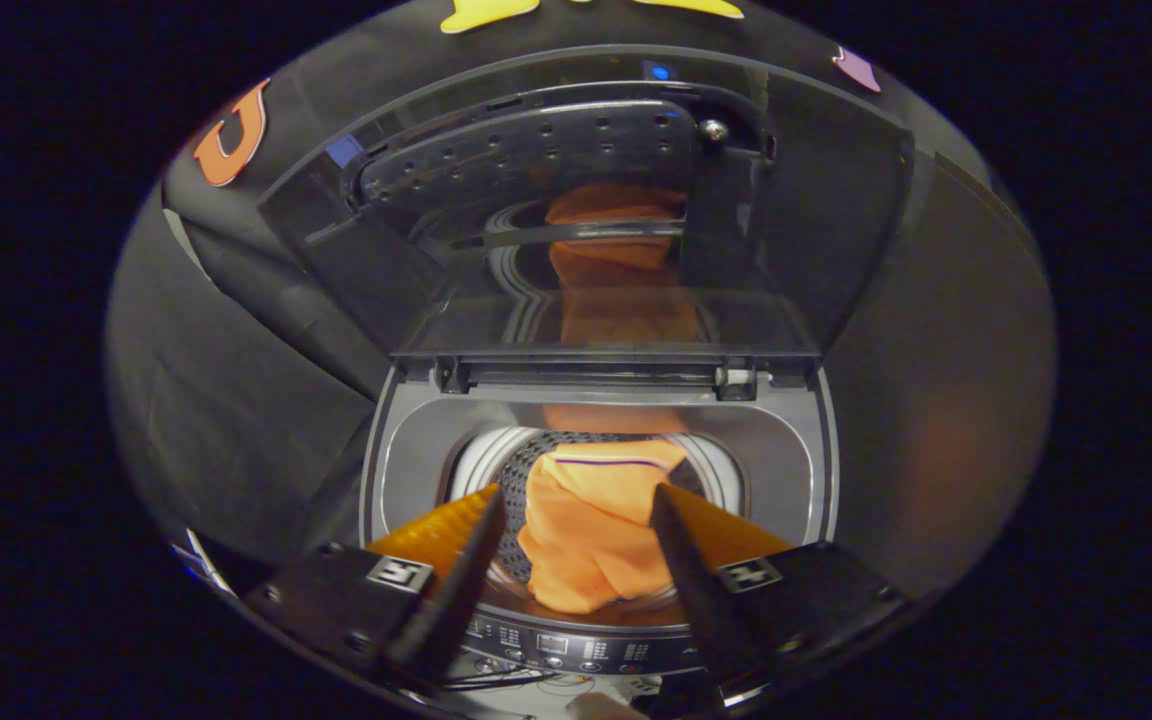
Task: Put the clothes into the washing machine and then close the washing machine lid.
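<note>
Clothes [591, 530], an orange bundle, hang between the fingers [466, 560] of the gripper [576, 505] over the washer [596, 450] drum; whether both fingers press them is unclear. Lid [586, 210] stands open, mirroring the orange. The bundle's lower end hides the drum's front rim.

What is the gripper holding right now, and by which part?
Nothing. The gripper is open, jaws spread apart from the orange garment, which hangs into the washing machine drum.

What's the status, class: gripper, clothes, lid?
Hand-held gripper open above drum. Orange garment between fingers, draped into drum. Lid raised; nothing blocking.
</note>
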{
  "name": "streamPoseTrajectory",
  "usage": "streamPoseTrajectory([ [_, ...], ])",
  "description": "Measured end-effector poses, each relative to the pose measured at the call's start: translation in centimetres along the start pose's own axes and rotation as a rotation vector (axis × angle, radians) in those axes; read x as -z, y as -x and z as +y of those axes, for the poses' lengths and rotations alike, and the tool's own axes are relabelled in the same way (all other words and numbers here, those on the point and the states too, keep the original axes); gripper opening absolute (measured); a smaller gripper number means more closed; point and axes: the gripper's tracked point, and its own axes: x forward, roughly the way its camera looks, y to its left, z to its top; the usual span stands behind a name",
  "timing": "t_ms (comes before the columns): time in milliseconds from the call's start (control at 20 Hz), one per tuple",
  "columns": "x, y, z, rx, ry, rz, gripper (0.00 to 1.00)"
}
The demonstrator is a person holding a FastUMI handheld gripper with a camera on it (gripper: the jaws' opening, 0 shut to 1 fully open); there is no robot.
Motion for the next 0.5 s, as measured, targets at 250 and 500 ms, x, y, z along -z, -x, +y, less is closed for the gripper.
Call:
streamPoseTrajectory([
  [250, 0.7, 0.0, -1.2, 0.025, -0.027, -0.005, 0.98],
  [500, 0.3, 0.9, -1.7, 0.037, -0.017, -0.034, 0.98],
])
